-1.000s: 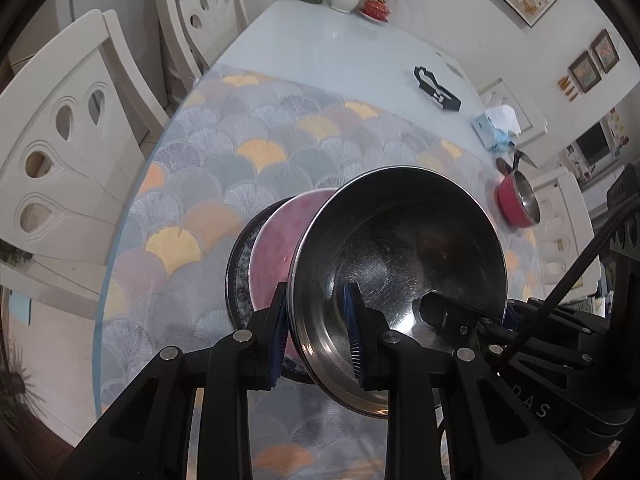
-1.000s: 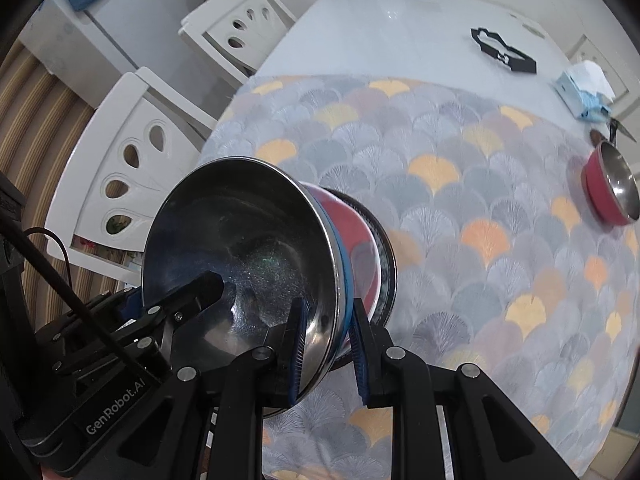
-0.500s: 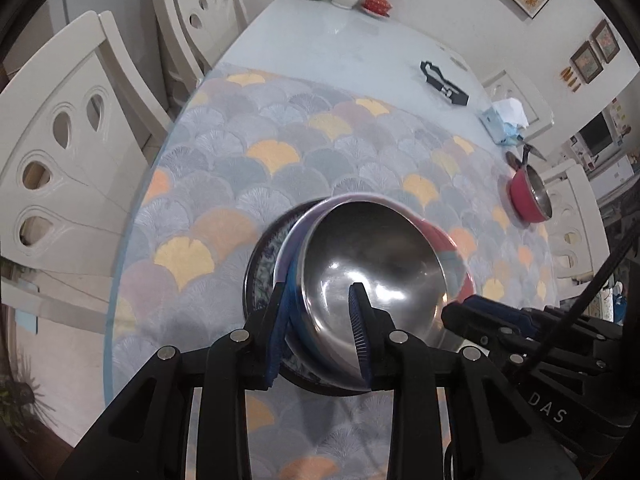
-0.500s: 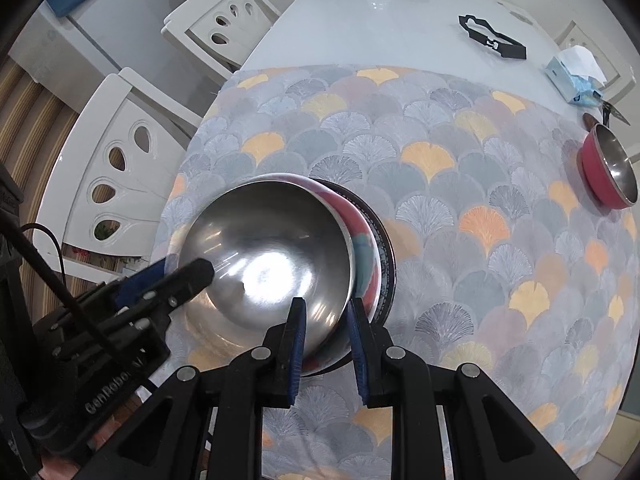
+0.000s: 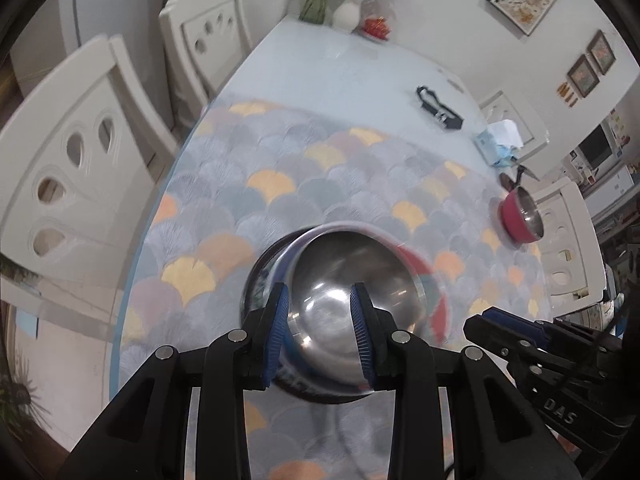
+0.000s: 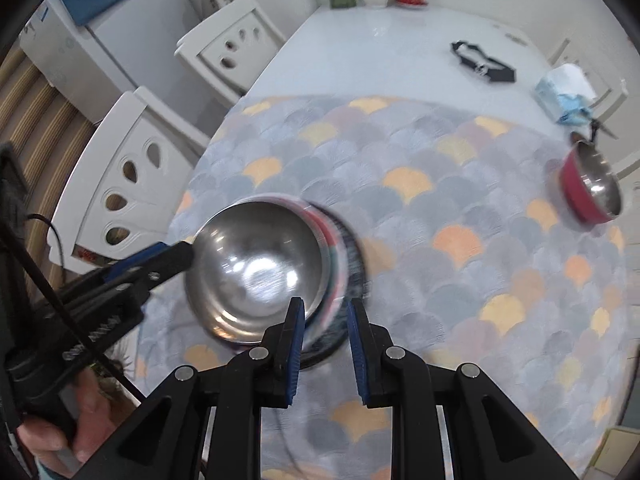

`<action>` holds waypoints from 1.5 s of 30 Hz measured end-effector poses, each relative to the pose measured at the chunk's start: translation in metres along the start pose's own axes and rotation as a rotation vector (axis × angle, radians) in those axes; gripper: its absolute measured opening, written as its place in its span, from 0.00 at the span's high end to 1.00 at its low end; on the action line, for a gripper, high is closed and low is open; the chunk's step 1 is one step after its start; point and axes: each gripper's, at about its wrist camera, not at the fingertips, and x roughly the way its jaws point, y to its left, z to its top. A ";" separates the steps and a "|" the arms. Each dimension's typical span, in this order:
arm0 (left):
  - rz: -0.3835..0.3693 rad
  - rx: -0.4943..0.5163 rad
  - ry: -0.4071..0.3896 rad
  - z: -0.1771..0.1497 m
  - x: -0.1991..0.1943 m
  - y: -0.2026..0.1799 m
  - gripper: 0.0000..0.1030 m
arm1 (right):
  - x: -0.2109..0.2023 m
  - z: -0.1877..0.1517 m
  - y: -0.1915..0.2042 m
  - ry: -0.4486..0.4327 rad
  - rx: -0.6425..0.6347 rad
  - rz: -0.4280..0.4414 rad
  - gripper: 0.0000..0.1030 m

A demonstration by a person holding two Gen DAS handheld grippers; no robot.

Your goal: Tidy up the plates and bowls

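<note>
- Steel bowl sits nested on the plate stack, under both sets of fingers.
- Left gripper is open, straddling the rim.
- Right gripper looks parted too, rim between.
- Best lift both straight up, no snagging the rim.

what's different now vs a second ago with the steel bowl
The steel bowl, held tilted on edge between both grippers a second ago, now sits upright, nested in the stack on the dark plate. The left gripper has let go and backed off. The red bowl has not moved.
</note>
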 end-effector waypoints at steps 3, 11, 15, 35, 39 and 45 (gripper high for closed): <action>-0.017 0.029 -0.025 0.007 -0.008 -0.023 0.72 | -0.013 0.001 -0.019 -0.029 0.022 -0.006 0.80; -0.024 0.145 -0.082 0.022 -0.017 -0.111 0.71 | -0.056 -0.003 -0.094 -0.155 0.068 -0.079 0.69; -0.034 0.190 -0.075 0.023 -0.006 -0.161 0.67 | -0.068 -0.007 -0.147 -0.178 0.115 -0.153 0.63; 0.208 0.156 0.009 -0.043 0.188 -0.272 0.54 | 0.036 -0.068 -0.359 -0.183 0.230 -0.351 0.48; 0.227 0.154 -0.047 -0.053 0.198 -0.277 0.46 | 0.042 -0.073 -0.362 -0.212 0.187 -0.348 0.43; 0.226 0.159 -0.099 -0.059 0.203 -0.280 0.29 | 0.045 -0.077 -0.367 -0.250 0.169 -0.361 0.22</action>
